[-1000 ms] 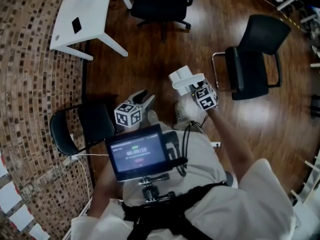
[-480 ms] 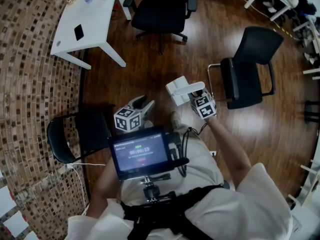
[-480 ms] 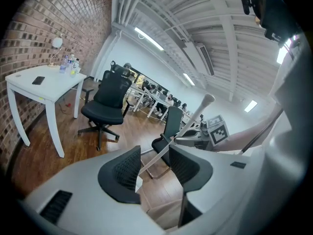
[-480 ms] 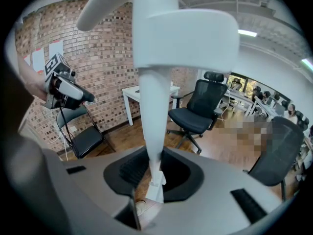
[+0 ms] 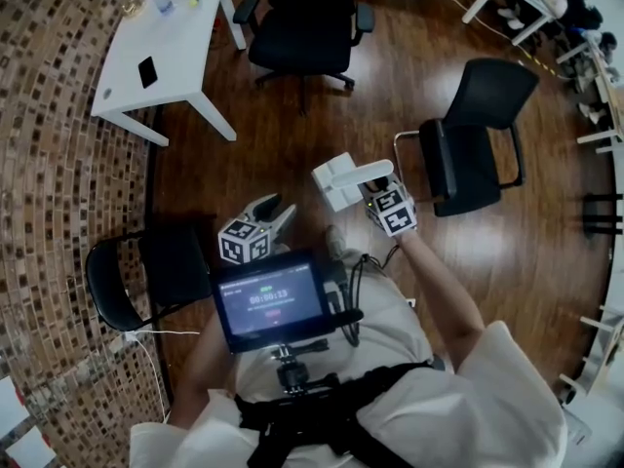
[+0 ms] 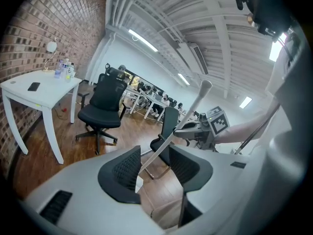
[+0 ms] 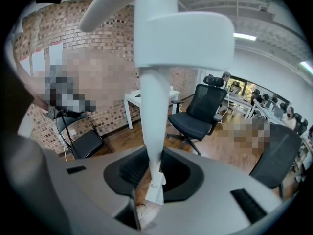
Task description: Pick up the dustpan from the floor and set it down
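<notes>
Dark wood floor (image 5: 283, 135) all round, with brick wall on the 9 o'clock side, so it's an office kind of space. The dustpan (image 5: 338, 179) is already off the floor, hanging in the air a bit toward 1 o'clock from the middle of the head view.

It's all white plastic. The right gripper (image 5: 371, 184) has it by the handle (image 7: 151, 111), fingers pinched on the thin shaft near its bottom end, and the wide part sticks out well past the grip.

The left gripper (image 5: 280, 206) sits at about 8 o'clock of the pan with its fingers spread. In its own view the dustpan's slim white edge lines up in the gap between them, but nothing is pinching it and I honestly can't tell if it touches.

My guess on handling is light and stiff, not fragile. That smooth shaft looks slippery though, and with the weight out front it could swivel in a two-finger pinch. I'd hold closer to the pan and set it down low and flat.

Further out there's a white desk (image 5: 166, 57) at 10 o'clock, a black office chair (image 5: 302, 27) at 12 and a black visitor chair (image 5: 468, 144) at 2. A folding chair (image 5: 146, 271) is at 8.
</notes>
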### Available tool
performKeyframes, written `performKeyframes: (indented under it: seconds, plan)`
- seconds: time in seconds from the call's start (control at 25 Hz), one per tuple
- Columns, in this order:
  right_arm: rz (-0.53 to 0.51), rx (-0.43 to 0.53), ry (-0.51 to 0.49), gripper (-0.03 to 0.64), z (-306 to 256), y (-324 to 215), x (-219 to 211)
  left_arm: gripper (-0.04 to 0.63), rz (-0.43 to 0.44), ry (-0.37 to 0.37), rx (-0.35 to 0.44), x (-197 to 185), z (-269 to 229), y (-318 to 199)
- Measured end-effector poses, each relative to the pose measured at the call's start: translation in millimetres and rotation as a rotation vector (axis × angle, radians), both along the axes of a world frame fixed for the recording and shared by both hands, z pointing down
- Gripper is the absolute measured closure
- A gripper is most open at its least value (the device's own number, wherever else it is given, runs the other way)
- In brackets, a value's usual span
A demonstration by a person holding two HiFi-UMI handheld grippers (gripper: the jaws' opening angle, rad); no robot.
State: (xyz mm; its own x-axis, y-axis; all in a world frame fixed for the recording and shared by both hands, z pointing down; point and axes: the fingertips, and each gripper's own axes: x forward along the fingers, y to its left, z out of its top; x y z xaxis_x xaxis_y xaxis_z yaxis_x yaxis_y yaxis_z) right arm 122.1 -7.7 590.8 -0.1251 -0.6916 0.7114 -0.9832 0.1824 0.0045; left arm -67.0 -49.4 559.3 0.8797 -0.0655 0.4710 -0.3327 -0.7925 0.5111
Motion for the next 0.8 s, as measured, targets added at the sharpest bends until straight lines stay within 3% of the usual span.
performKeyframes:
  seconds: [0.36, 0.8]
  plan:
    - [0.006, 0.023, -0.008, 0.508, -30.4, -7.6, -17.0, 0.413, 0.013, -0.009, 0.049, -13.1, -2.2, 1.1]
    - [-0.015, 0.055, -0.013, 0.508, -85.0, -25.3, -18.3, 0.413, -0.058, 0.075, 0.023, -10.6, -41.4, -26.2]
